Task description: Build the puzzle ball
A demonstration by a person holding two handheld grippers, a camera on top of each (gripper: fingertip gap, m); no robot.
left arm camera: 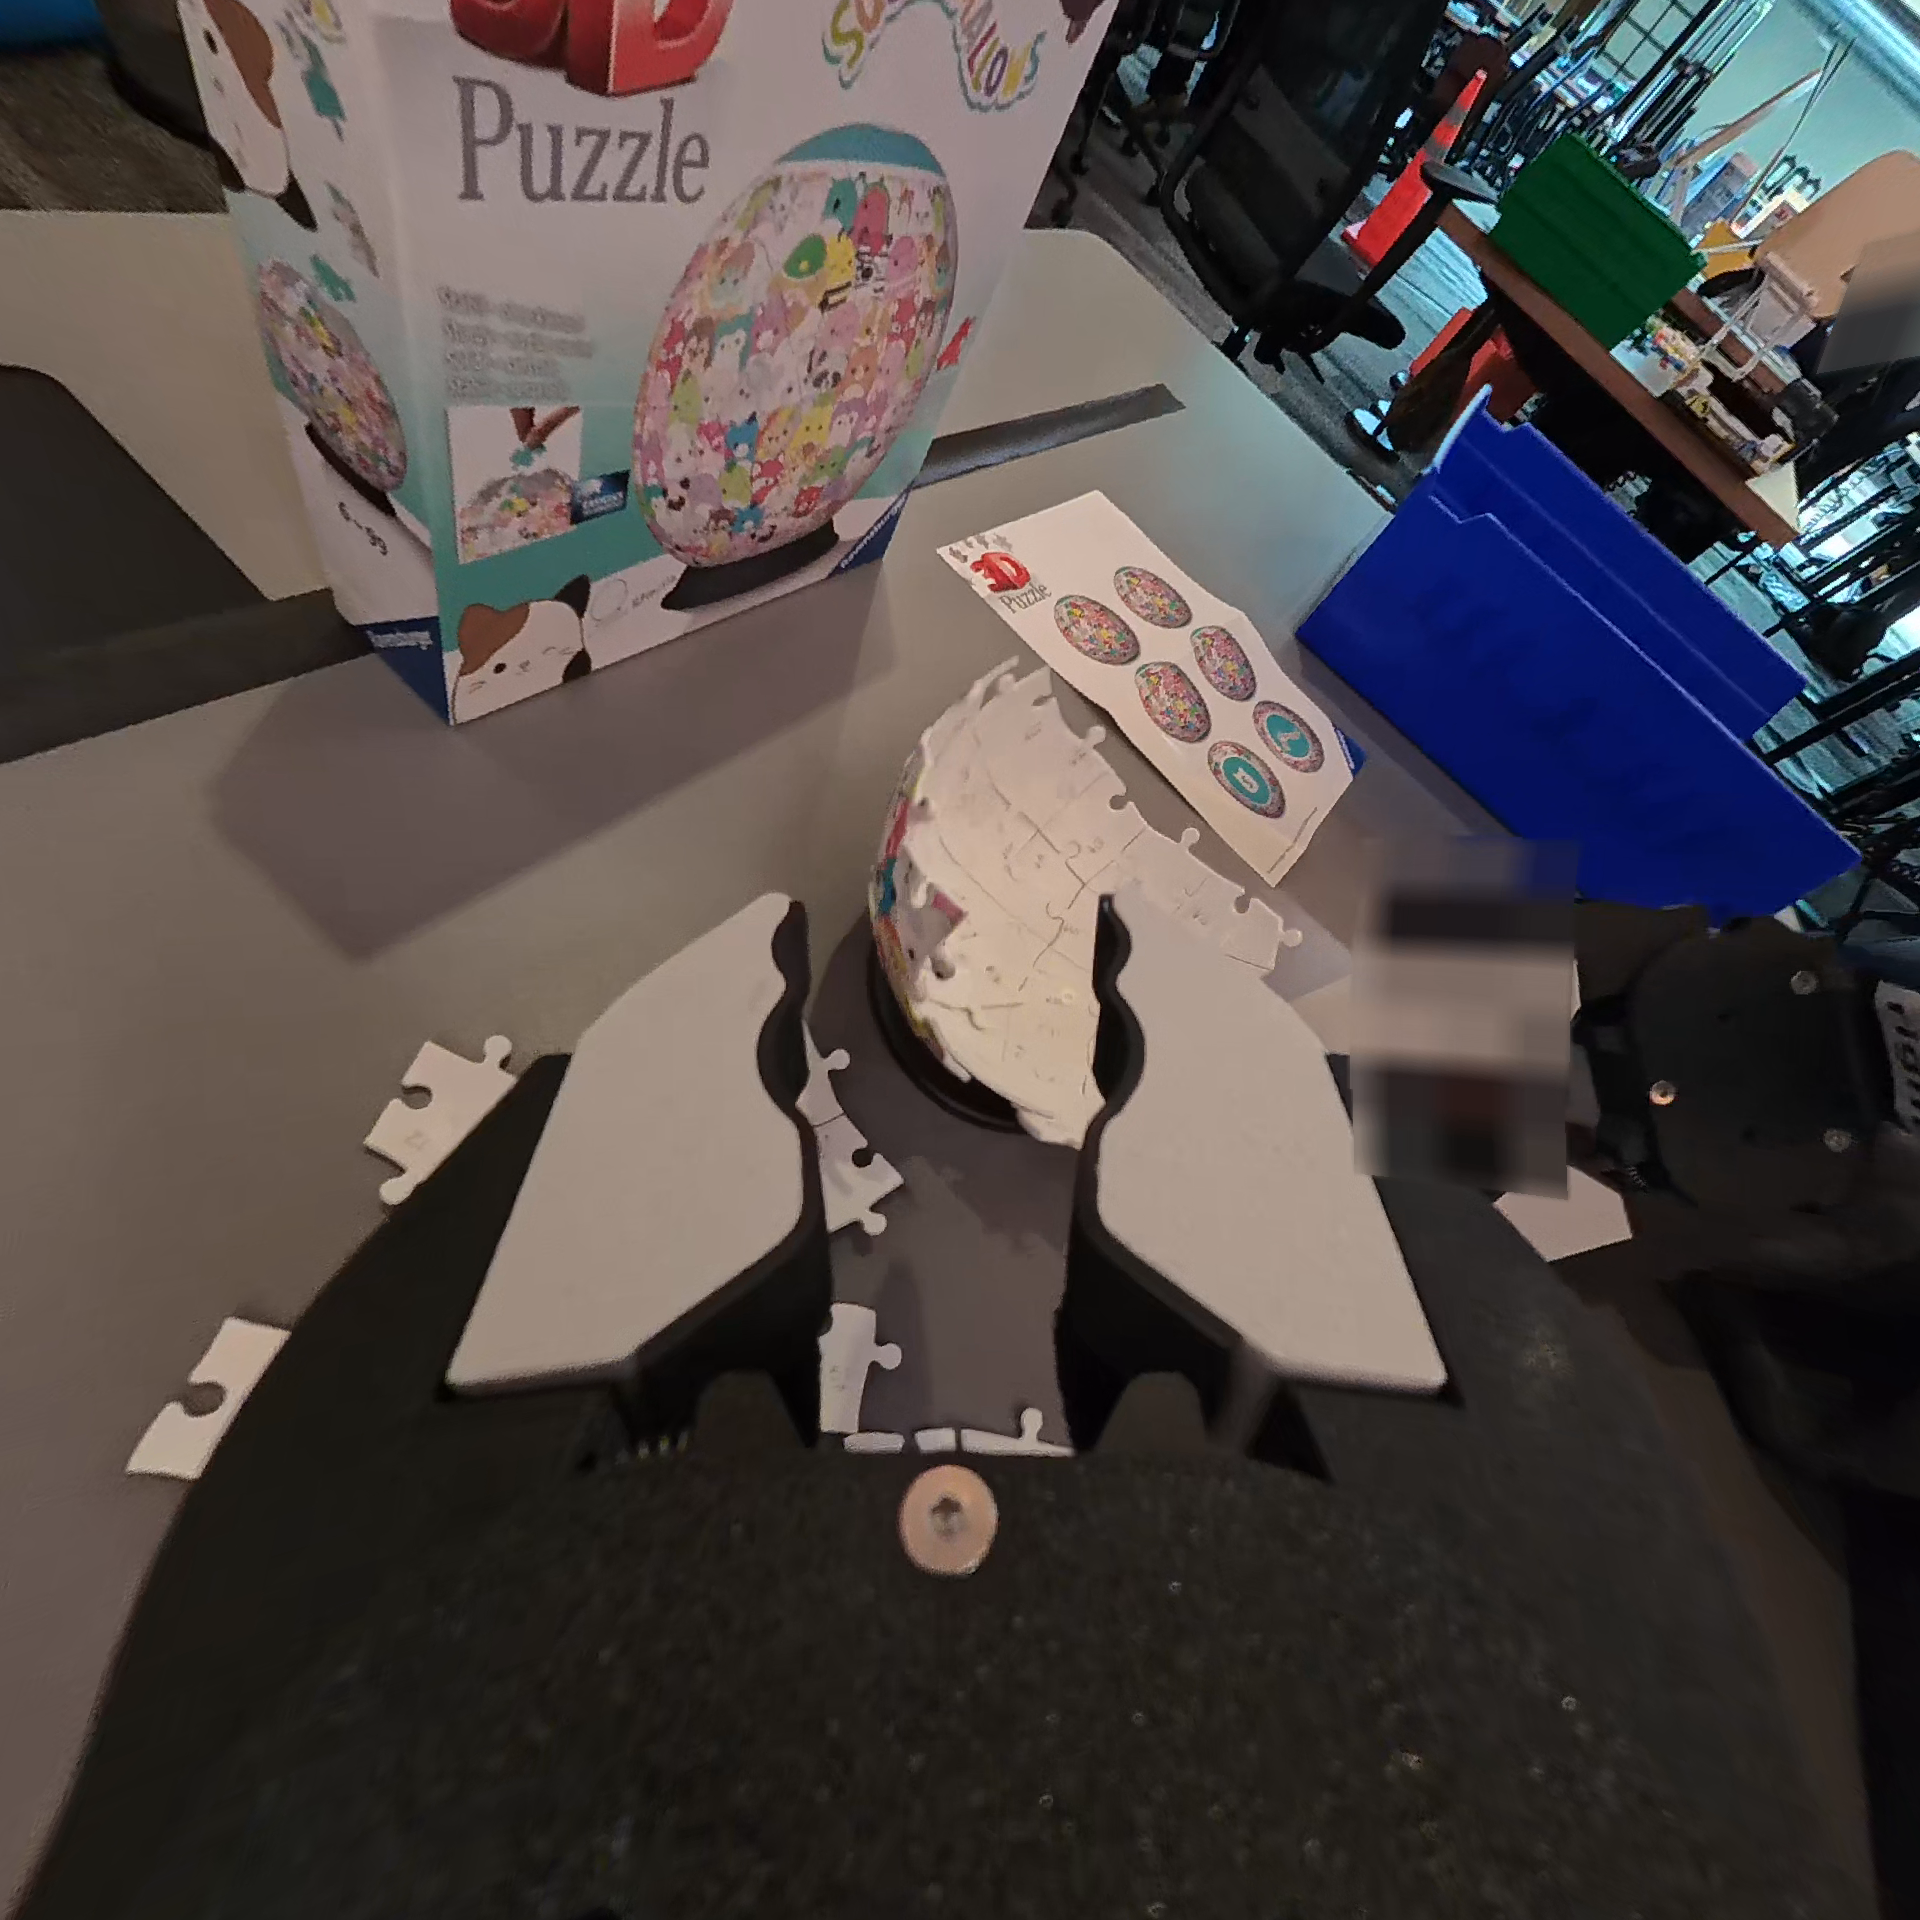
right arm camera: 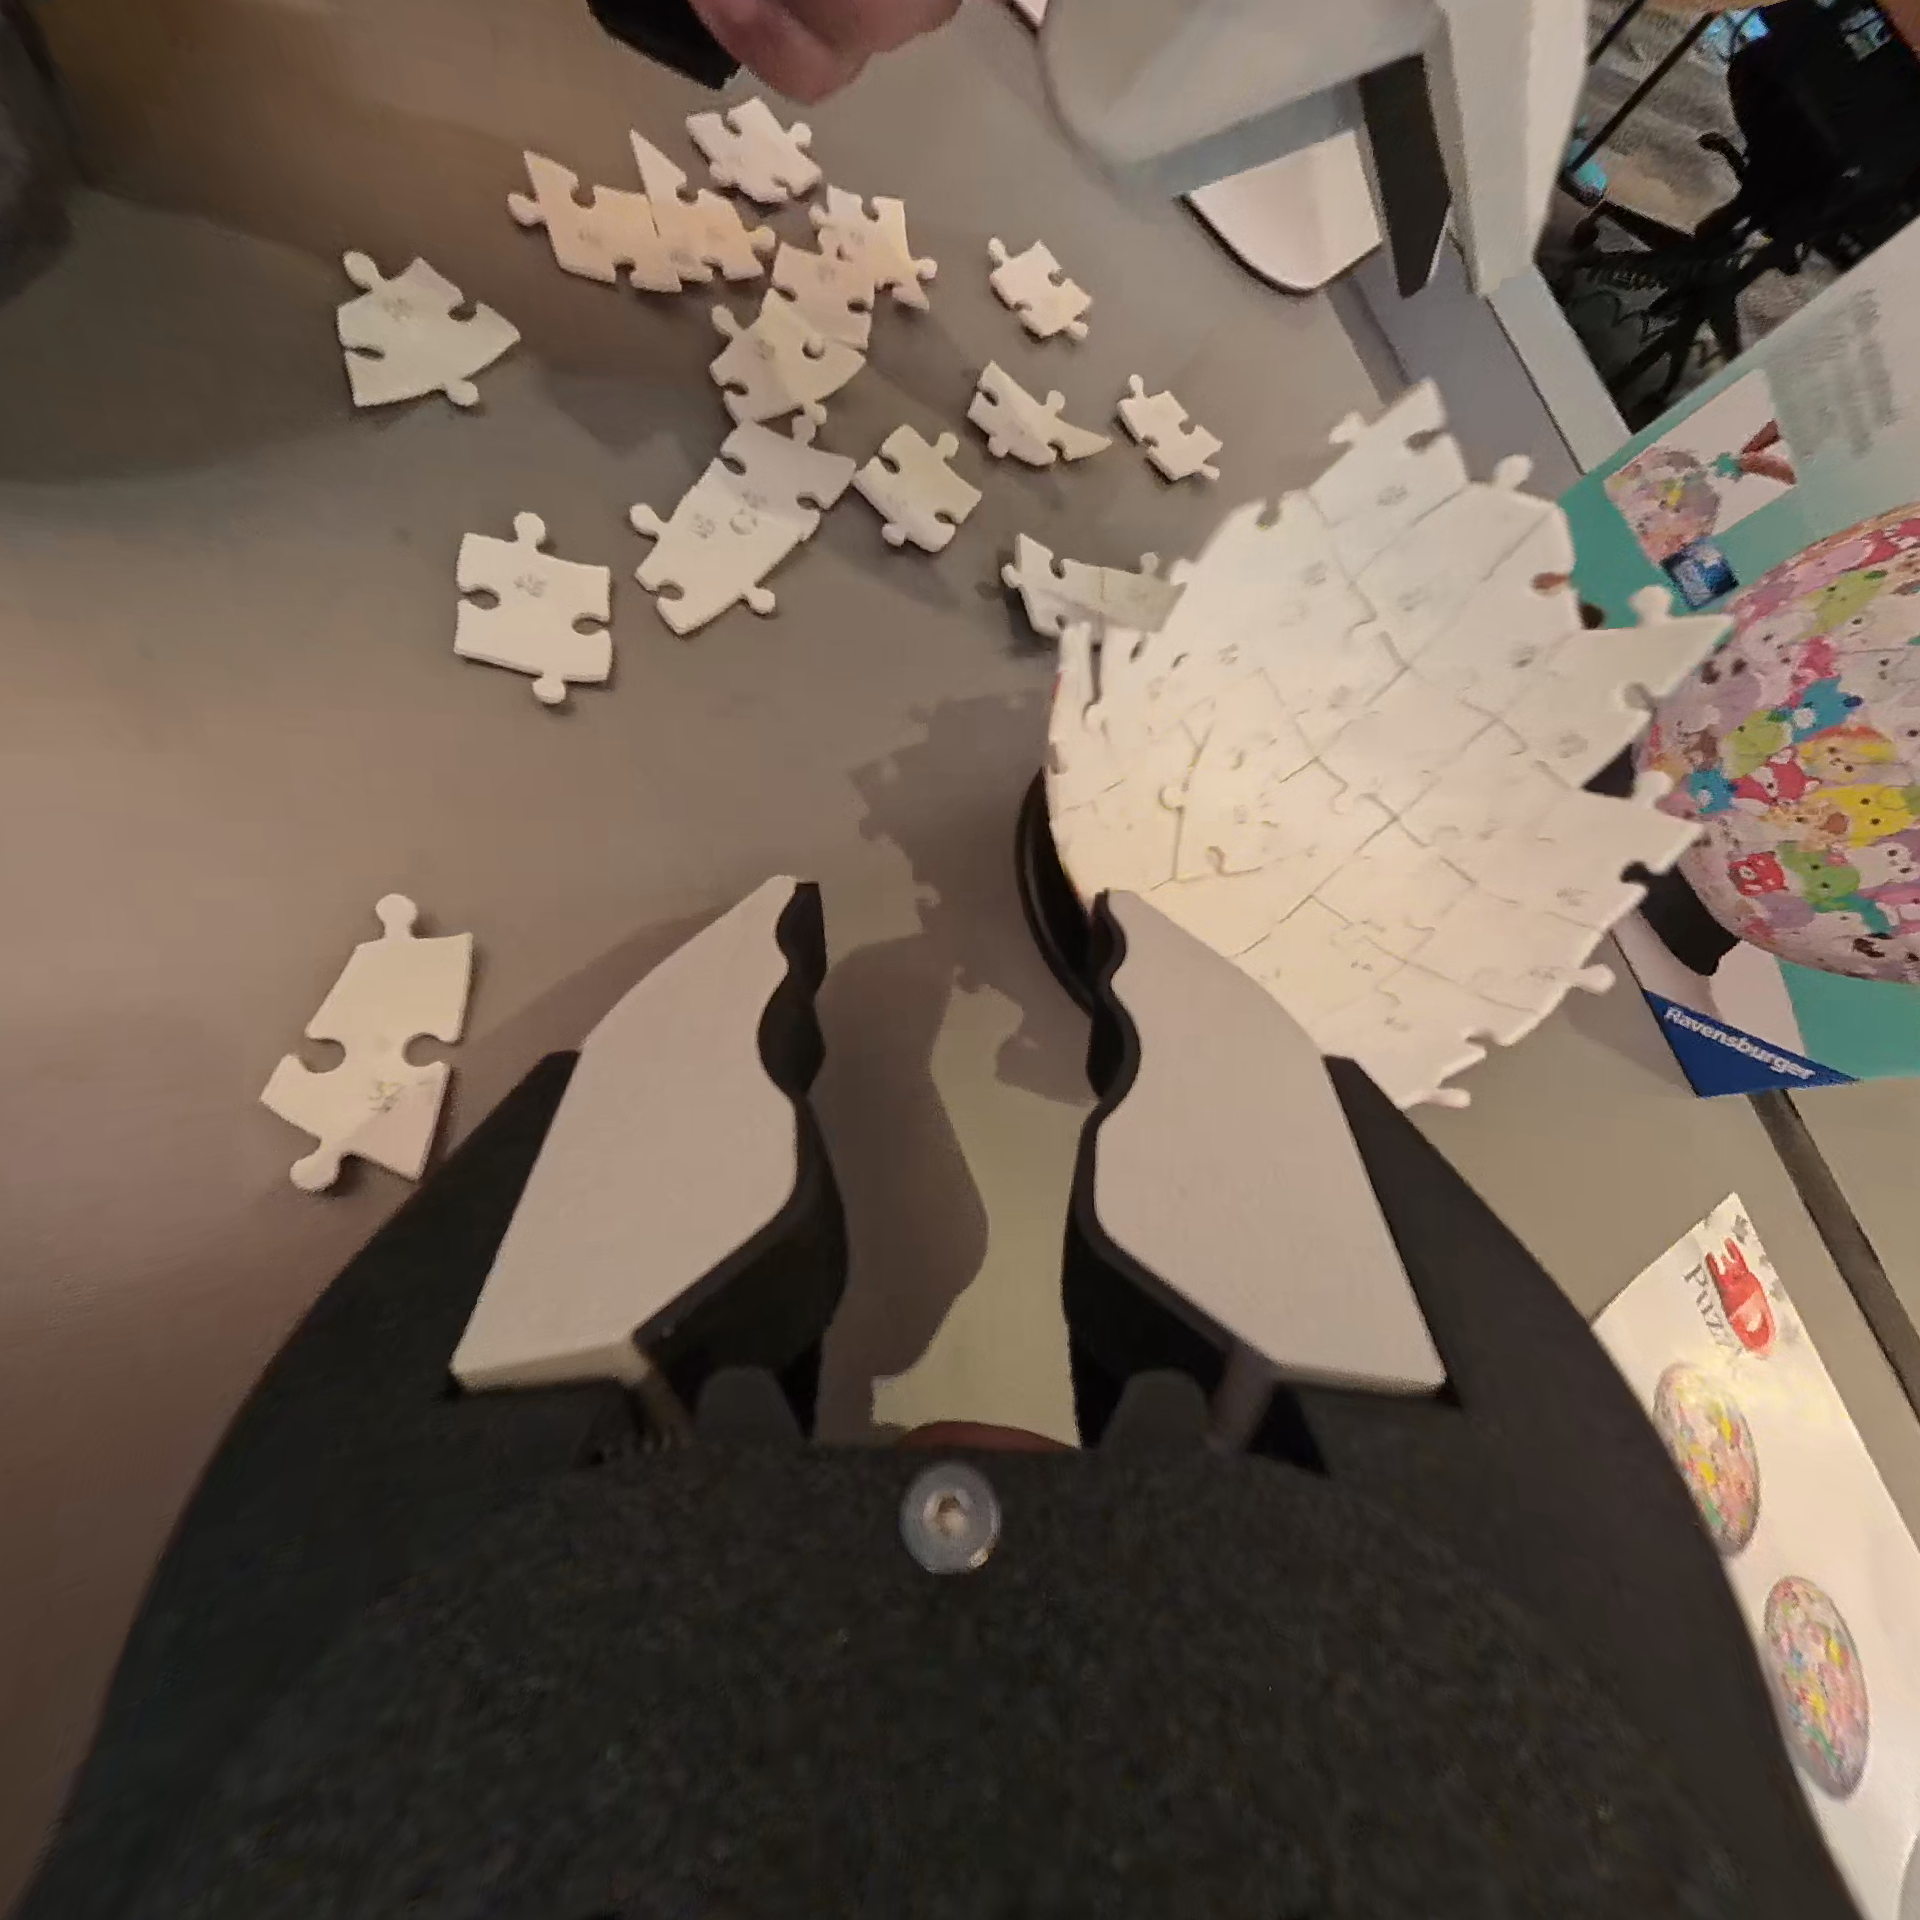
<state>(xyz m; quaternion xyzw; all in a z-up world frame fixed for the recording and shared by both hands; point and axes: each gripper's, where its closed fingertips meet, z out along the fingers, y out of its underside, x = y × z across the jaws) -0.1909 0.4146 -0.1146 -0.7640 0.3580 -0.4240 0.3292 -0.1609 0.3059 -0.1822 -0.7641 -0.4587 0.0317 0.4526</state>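
While both grippers hover with fingers apart and empty, the left gripper [left arm camera: 951, 914] and right gripper [right arm camera: 956, 899] flank the half-built white puzzle ball shell [right arm camera: 1382, 748] on its black ring stand [left arm camera: 925, 1070], loose white puzzle pieces [right arm camera: 727, 343] scattered on the grey table [right arm camera: 208, 727].

My left gripper [left arm camera: 951, 935] faces the half-built white puzzle ball [left arm camera: 1023, 883] on its round black stand [left arm camera: 914, 1049]; the tall cardboard puzzle box [left arm camera: 623, 364] stands behind, loose white pieces [right arm camera: 727, 364] lie left.
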